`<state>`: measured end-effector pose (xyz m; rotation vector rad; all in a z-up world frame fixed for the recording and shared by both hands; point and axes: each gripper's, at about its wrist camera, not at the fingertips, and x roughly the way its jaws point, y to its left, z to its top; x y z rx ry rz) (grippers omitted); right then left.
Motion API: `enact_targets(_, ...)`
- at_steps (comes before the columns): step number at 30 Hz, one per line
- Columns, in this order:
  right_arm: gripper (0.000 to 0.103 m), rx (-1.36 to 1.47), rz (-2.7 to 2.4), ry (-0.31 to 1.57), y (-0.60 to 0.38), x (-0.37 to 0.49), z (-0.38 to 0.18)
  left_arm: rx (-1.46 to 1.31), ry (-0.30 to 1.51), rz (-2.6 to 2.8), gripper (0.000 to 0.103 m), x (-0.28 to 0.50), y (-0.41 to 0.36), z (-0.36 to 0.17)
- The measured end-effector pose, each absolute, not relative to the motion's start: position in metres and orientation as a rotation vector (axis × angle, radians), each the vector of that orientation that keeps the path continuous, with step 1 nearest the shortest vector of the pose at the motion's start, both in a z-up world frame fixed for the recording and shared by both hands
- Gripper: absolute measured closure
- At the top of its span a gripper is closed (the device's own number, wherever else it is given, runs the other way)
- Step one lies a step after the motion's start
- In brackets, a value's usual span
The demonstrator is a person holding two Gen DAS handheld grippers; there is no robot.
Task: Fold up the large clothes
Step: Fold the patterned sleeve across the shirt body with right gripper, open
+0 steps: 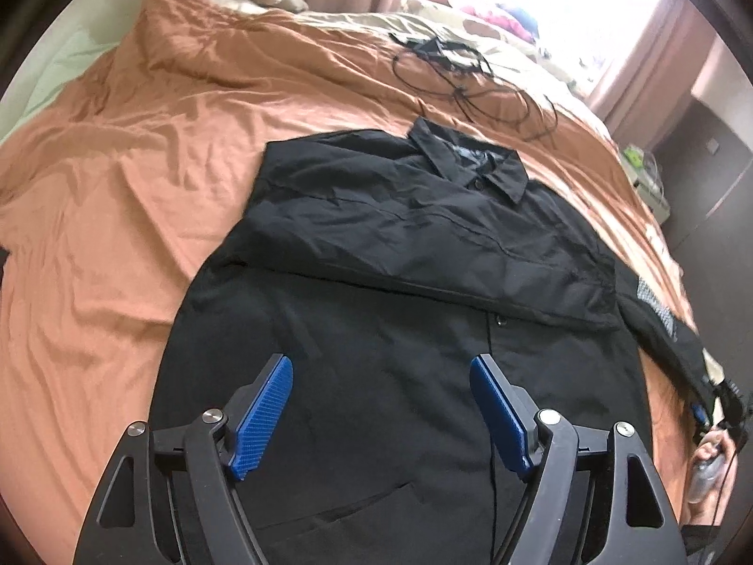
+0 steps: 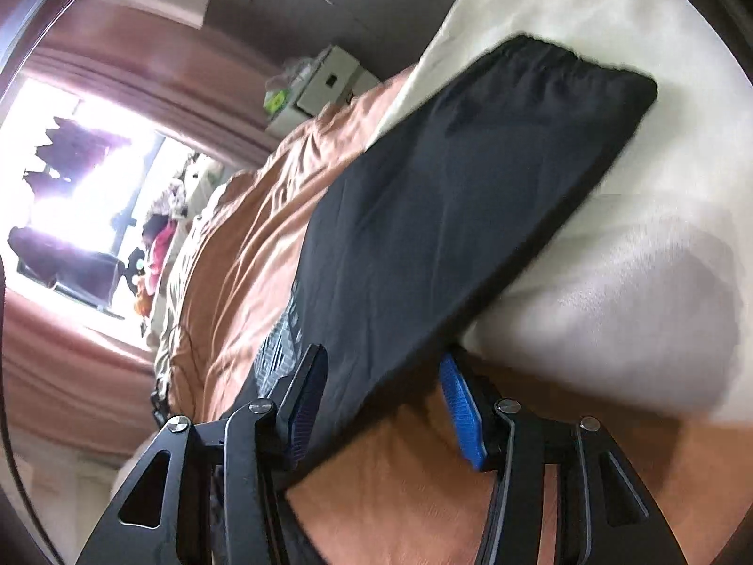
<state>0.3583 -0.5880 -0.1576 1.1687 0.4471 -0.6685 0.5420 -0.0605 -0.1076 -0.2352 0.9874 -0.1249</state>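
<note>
Left gripper [image 1: 381, 412]: we hold it above the lower front of the shirt, jaws spread wide, blue pads [image 1: 256, 423] clear of the cloth, nothing between them.
Right gripper [image 2: 383, 405]: we see a black sleeve [image 2: 470, 197] running between its two pads; one pad [image 2: 463, 416] shows a gap beside the cloth, the other sits against its edge, and we cannot tell whether the jaws press on it.
Shirt [image 1: 400, 254]: black, collared, lying face up on the bed, collar [image 1: 470, 165] at the far end; one sleeve is folded across the chest, its edge running as a straight line over the button placket.
Other sleeve: in the left view it trails off the shirt's right side, a grey-and-white printed patch [image 1: 659, 306] showing on it; in the right view it stretches from the gripper out over a white pillow [image 2: 612, 259], its cuff resting on the pillow.
Sheet [image 1: 117, 216]: orange, wrinkled, covering the bed under the shirt.
Cables [image 1: 470, 80]: a black tangle on the sheet beyond the collar, apart from the shirt.
Far side: a bright window [image 2: 84, 179] with pink curtains [image 2: 61, 367], and bright clothes [image 1: 475, 4] piled at the bed's far end.
Hand [image 1: 710, 466]: partly seen at the right edge of the left view, blurred.
</note>
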Motion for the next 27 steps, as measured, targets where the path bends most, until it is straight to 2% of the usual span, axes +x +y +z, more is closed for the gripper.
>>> enact_targets(1, 0.097, 1.155, -0.668, 0.435, -0.588, 0.358, -0.157, -0.246, 0.983, -0.115, 0.023, 0.54, -0.057, -0.109)
enact_targets(4, 0.098, 1.159, -0.638, 0.375, -0.589, 0.356, -0.155, -0.275, 0.985, -0.103, 0.023, 0.542, -0.047, -0.114)
enact_targets(11, 0.099, 0.957, -0.436, 0.239, -0.539, 0.383, -0.072, -0.349, 0.978, -0.098, 0.023, 0.544, -0.028, -0.118)
enact_targets(19, 0.099, 0.823, -0.172, 0.231, -0.456, 0.432, -0.012, -0.402, 0.978, -0.092, 0.023, 0.539, -0.004, -0.121)
enact_targets(27, 0.099, 0.759, -0.033, 0.264, -0.384, 0.466, 0.001, -0.439, 0.955, -0.078, 0.023, 0.533, 0.023, -0.117)
